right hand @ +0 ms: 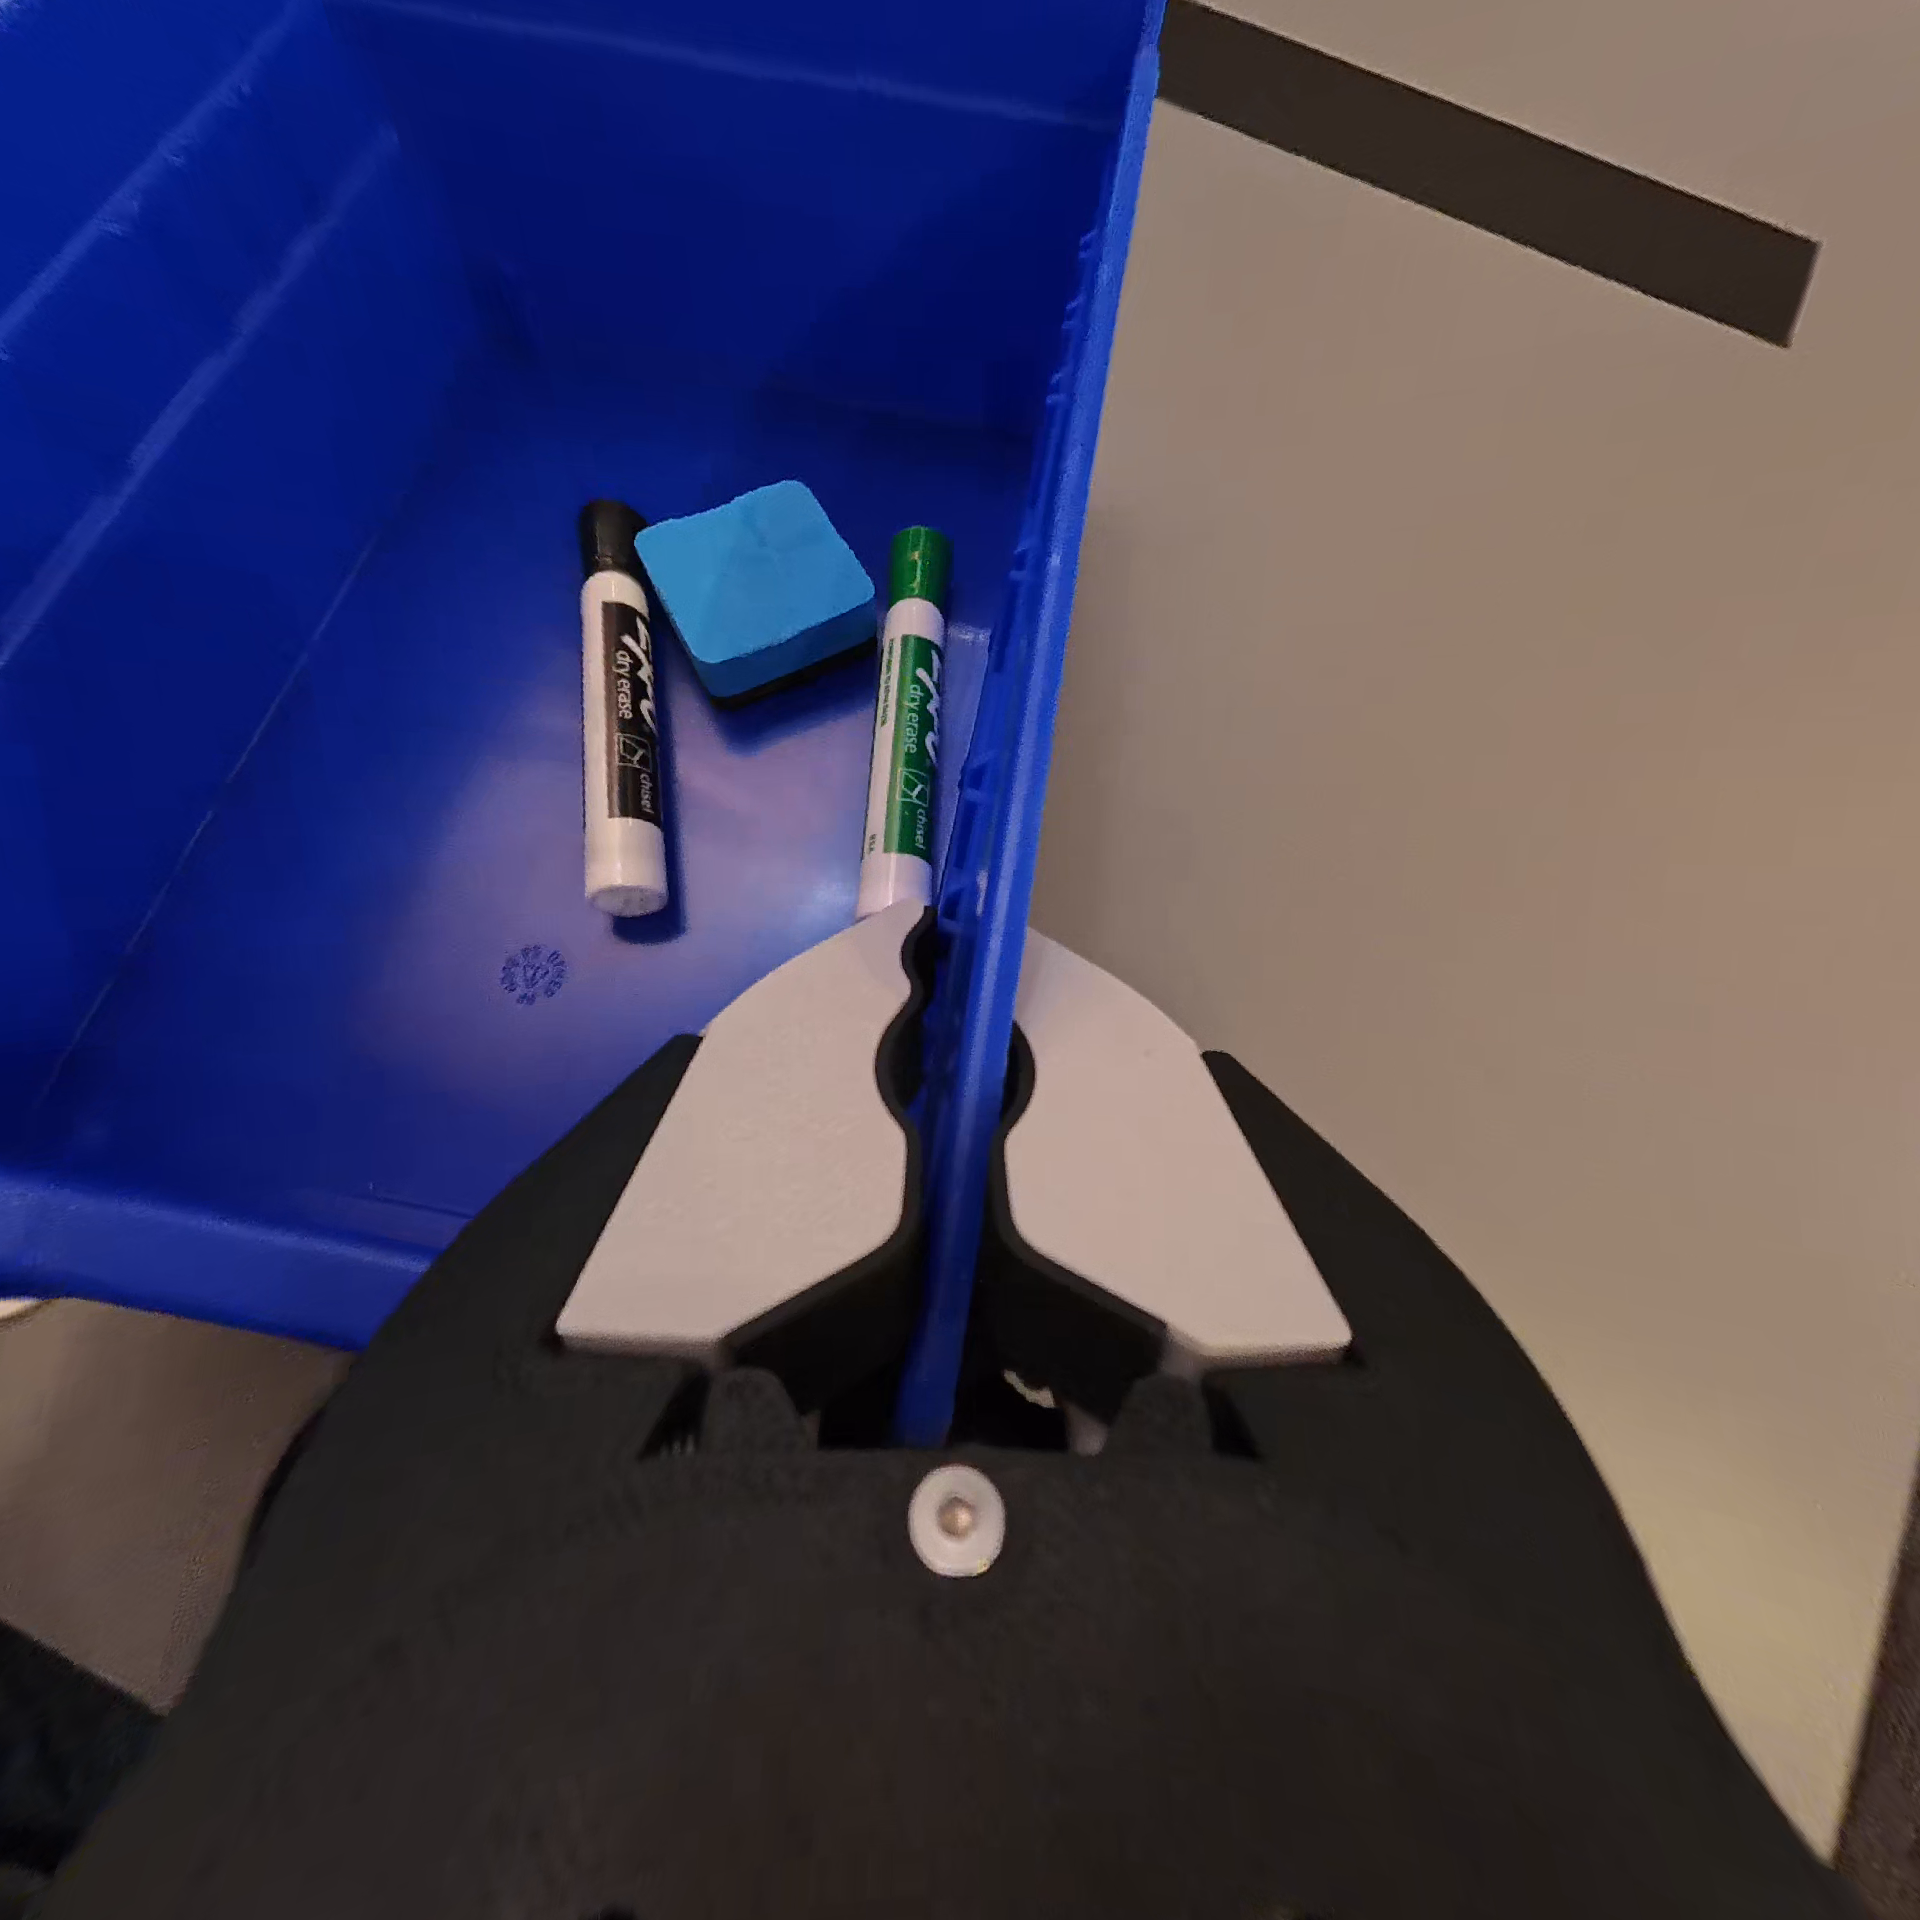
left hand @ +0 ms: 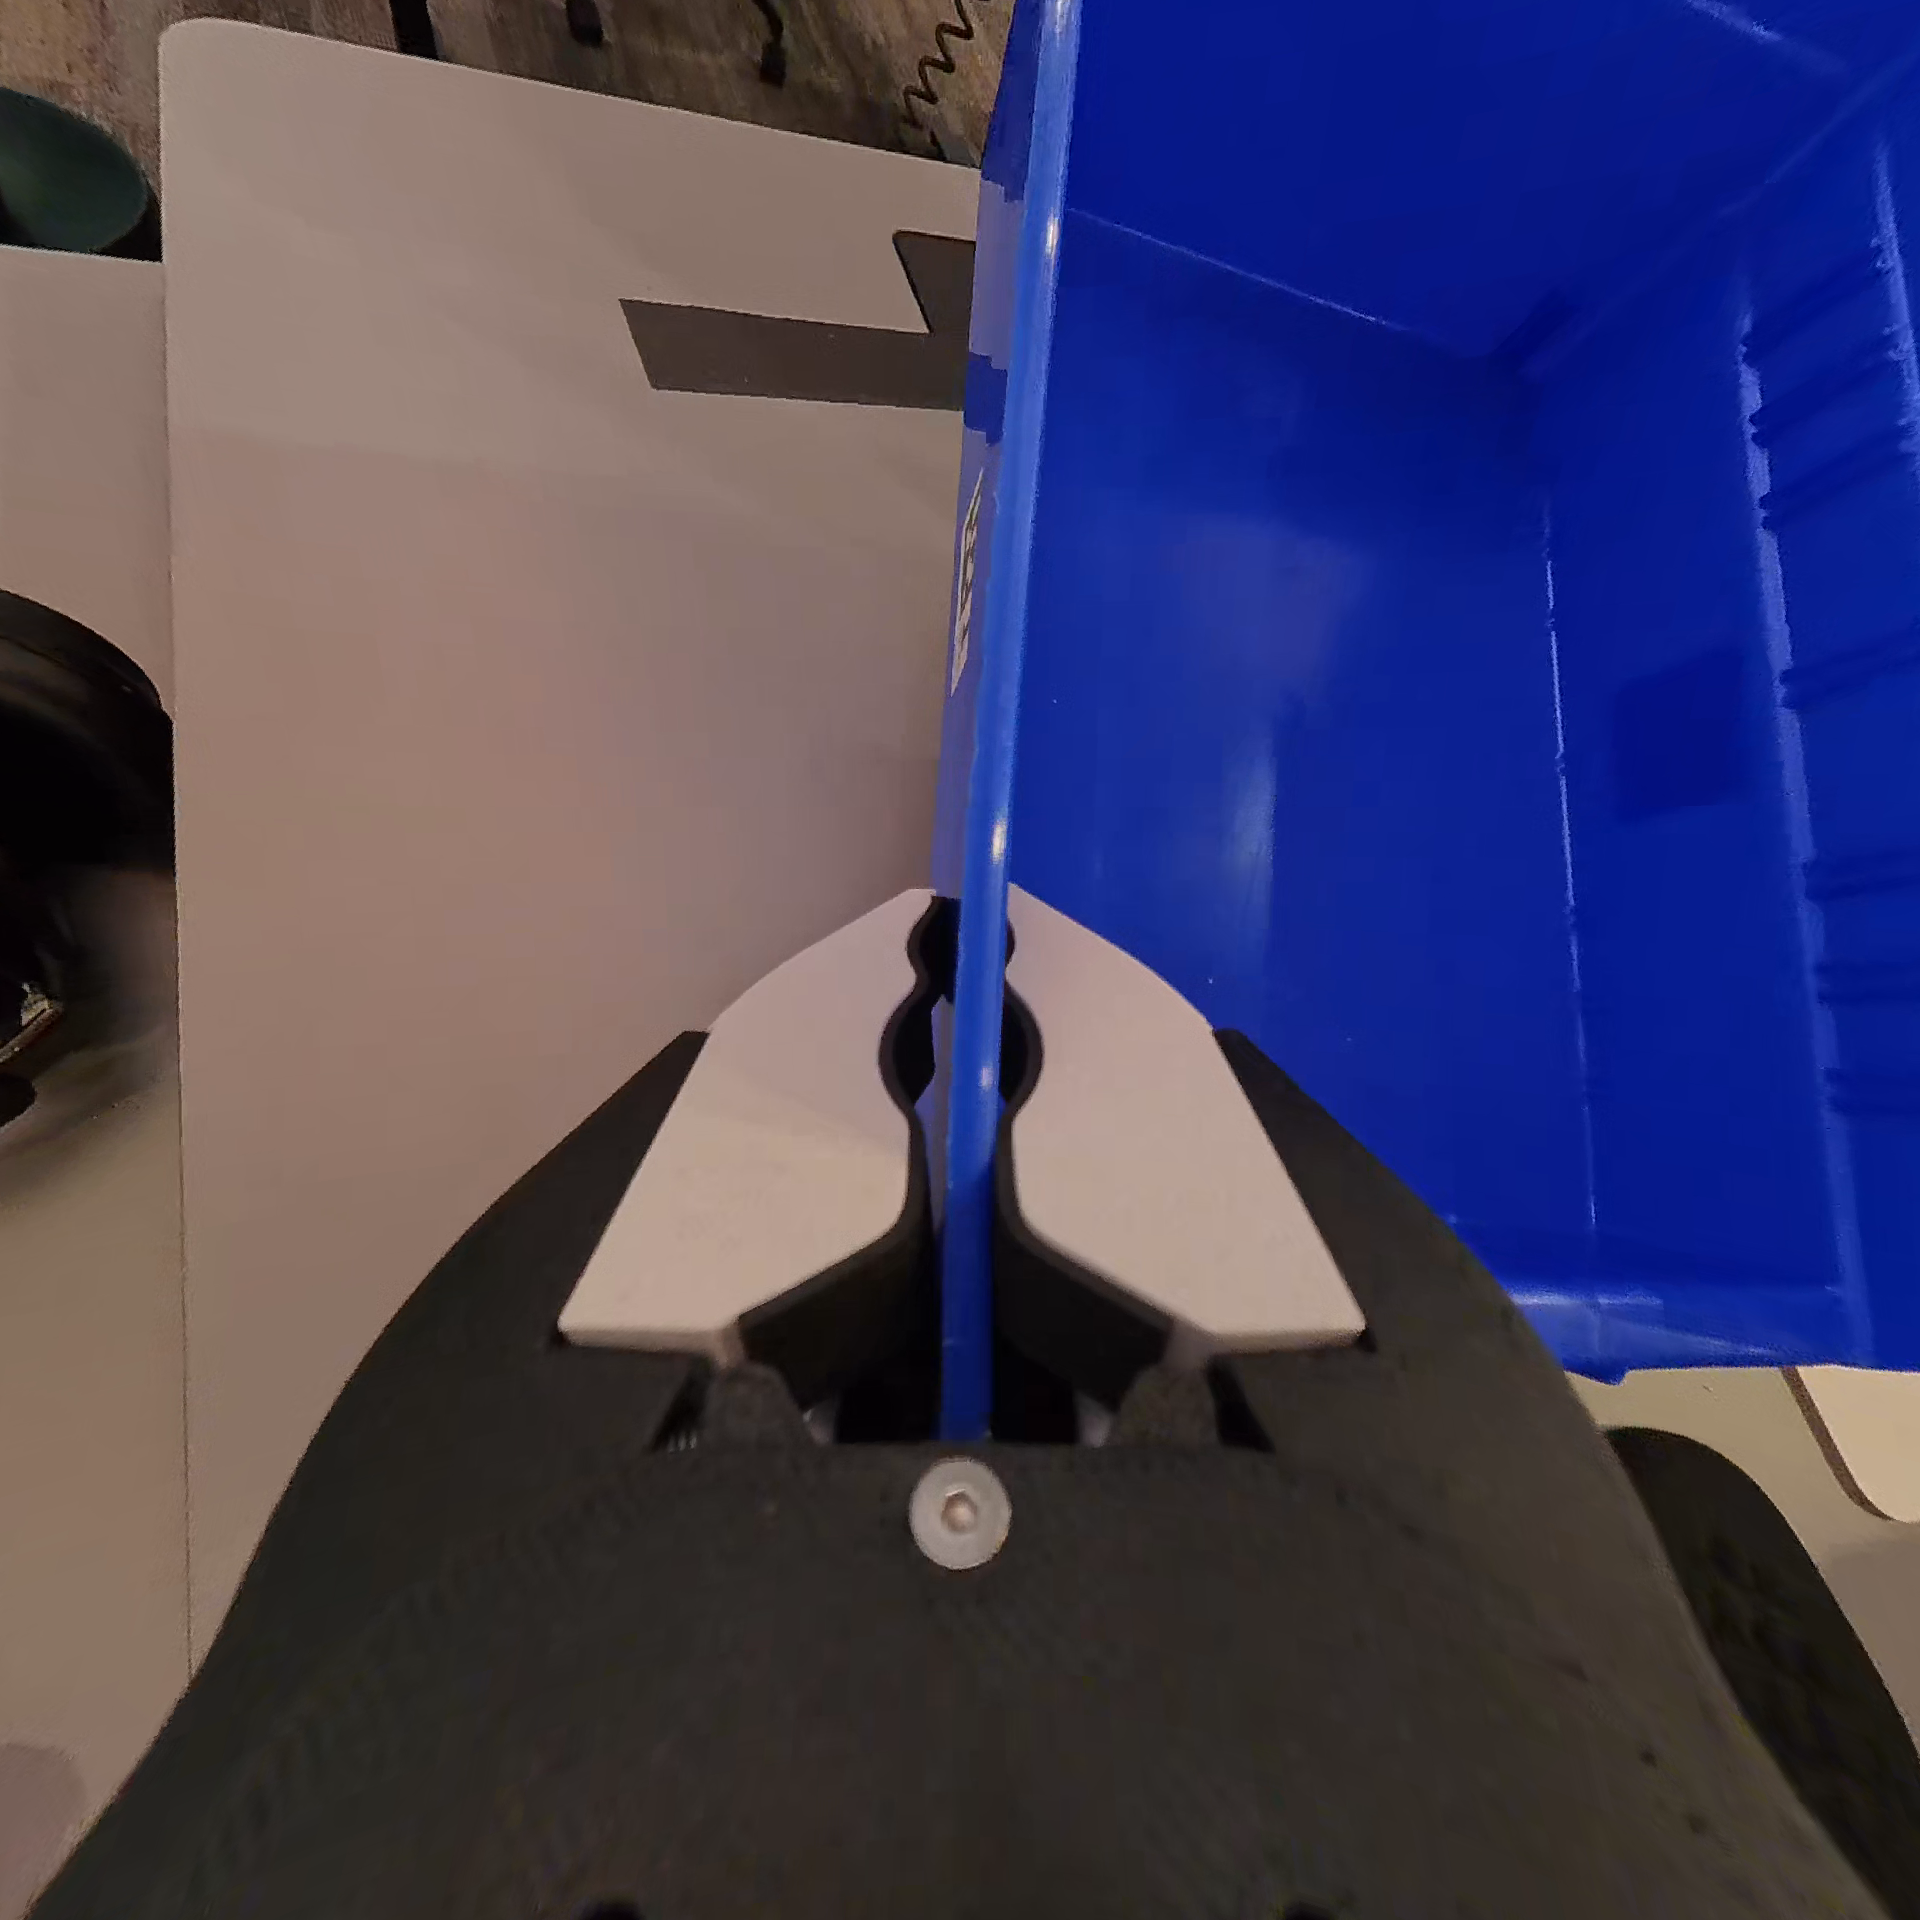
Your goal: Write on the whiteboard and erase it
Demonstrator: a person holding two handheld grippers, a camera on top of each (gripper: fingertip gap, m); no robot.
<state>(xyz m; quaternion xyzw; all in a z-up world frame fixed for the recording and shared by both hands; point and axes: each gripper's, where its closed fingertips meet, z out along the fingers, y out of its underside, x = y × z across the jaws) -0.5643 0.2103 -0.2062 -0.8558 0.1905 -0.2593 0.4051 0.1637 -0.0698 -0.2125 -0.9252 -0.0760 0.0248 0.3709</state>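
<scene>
One blue bin (right hand: 312, 520), gripped on two opposite walls. Left gripper (left hand: 968, 914) is clamped on the bin's left wall, the blue rim running straight down between its two white fingers (left hand: 810, 1101), pads pressed on both sides. Right gripper (right hand: 961, 920) is clamped the same way on the bin's right wall, the rim between its fingers (right hand: 790, 1101). Inside the bin, right wrist view: two markers and one eraser, all lying on the bin floor. Black marker (right hand: 621, 717) lies left, cap pointing away from the camera. Green marker (right hand: 906, 717) lies right, just beside the right wall, near end hidden behind the right gripper's left fingertip. One light blue eraser (right hand: 756, 592) with a dark underside sits between the two markers, near their cap ends, touching or nearly touching the black marker's cap. In the left wrist view the bin interior shows bare. One white table (left hand: 520, 675) under the bin, with black tape strips (left hand: 790, 353) on it, two visible in the left view, one (right hand: 1507, 187) in the right. Whiteboard not identifiable in either view.
</scene>
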